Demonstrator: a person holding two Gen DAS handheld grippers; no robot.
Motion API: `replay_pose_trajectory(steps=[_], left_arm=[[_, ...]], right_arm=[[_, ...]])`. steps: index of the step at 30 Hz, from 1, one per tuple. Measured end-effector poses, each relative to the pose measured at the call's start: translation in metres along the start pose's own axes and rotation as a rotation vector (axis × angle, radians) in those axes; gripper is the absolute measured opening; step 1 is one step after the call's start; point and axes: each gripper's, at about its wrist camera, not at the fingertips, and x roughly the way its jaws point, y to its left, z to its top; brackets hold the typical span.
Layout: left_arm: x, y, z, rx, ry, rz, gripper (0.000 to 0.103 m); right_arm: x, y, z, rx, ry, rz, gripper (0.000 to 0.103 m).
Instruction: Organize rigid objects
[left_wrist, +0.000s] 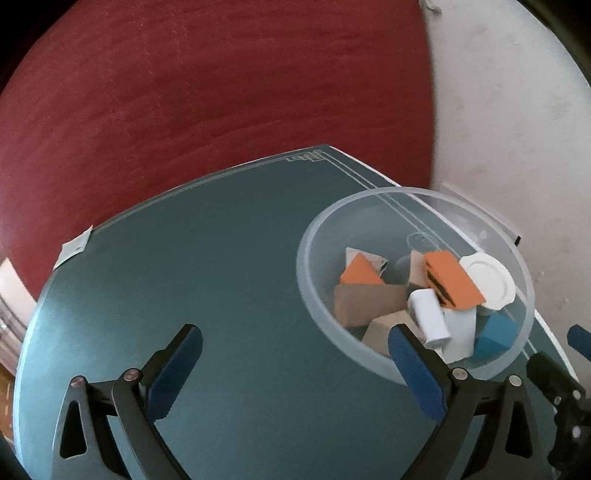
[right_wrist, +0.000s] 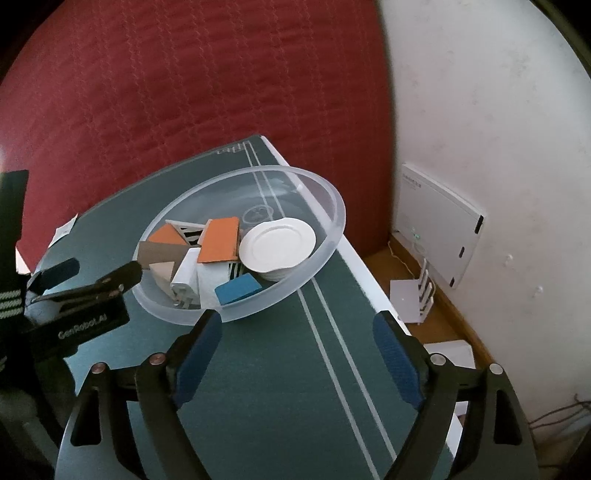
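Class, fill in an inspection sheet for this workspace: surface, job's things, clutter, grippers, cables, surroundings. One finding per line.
Surface: dark green table with pale border lines.
Job's things: clear bowl holding orange blocks, a blue block, white saucers and a white plug.
Clutter: paper tag at the table corner.
Grippers: left gripper and right gripper both open, empty.
Cables: thin cords on the floor.
Surroundings: red fabric, white wall box.
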Motion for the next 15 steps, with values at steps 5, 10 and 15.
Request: replay_pose_trajectory(steps=[5, 10, 15], left_arm=[[-0.011, 0.001, -0.003, -0.006, -0.03, 0.022, 0.102], [-0.024, 0.001, -0.003, -0.013, -0.071, 0.02, 0.102], [-0.035, 0.003, -0.003, -0.016, -0.096, 0.006, 0.102]], right_arm=[[-0.004, 0.002, 0.001, 0.0, -0.019, 0.002, 0.092], [-0.012, 0.006, 0.003, -0.011, -0.055, -0.013, 0.092], [-0.02, 0.012, 0.006, -0.039, -0.092, -0.044, 0.093]])
